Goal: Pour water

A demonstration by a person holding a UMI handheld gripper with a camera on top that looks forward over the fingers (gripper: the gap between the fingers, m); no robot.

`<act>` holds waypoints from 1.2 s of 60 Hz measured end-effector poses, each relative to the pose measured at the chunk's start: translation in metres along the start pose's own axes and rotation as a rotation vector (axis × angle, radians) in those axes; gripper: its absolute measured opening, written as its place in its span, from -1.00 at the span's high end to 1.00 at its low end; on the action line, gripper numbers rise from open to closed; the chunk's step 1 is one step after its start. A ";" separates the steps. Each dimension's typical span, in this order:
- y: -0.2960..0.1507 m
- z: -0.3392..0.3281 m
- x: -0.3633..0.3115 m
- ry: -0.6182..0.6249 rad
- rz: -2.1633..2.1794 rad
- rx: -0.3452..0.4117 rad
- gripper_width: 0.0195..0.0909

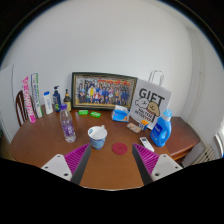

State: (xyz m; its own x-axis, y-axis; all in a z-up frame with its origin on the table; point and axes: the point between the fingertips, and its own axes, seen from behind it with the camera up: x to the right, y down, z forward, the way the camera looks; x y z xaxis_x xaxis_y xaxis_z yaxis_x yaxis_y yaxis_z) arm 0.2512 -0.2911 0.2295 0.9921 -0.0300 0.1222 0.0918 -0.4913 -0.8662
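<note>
Tool (pixel 110 160) fingers stand apart, gripping nothing, aimed across the worktop (pixel 40 145). Ahead I see the water bottle (pixel 67 124) upright at far left and the cup (pixel 97 137) beside it, ready for pouring.

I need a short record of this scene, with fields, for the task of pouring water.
gripper: open, holding nothing
bottle: upright on the table, ahead of the left finger
cup: upright, just ahead, between the finger lines
red coaster: flat, right of the cup
blue pitcher: right, beside the gift bag
framed photo: behind
</note>
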 end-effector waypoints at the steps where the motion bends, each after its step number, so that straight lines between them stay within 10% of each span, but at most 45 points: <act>1: 0.002 0.001 -0.002 -0.004 -0.003 0.000 -0.86; 44: -0.016 0.214 -0.244 -0.143 0.030 0.167 -0.80; 72: -0.018 0.265 -0.243 -0.050 0.037 0.255 0.57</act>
State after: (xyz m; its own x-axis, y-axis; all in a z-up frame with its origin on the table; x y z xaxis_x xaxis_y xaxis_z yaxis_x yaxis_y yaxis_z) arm 0.0314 -0.0443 0.0868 0.9976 0.0021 0.0698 0.0681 -0.2547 -0.9646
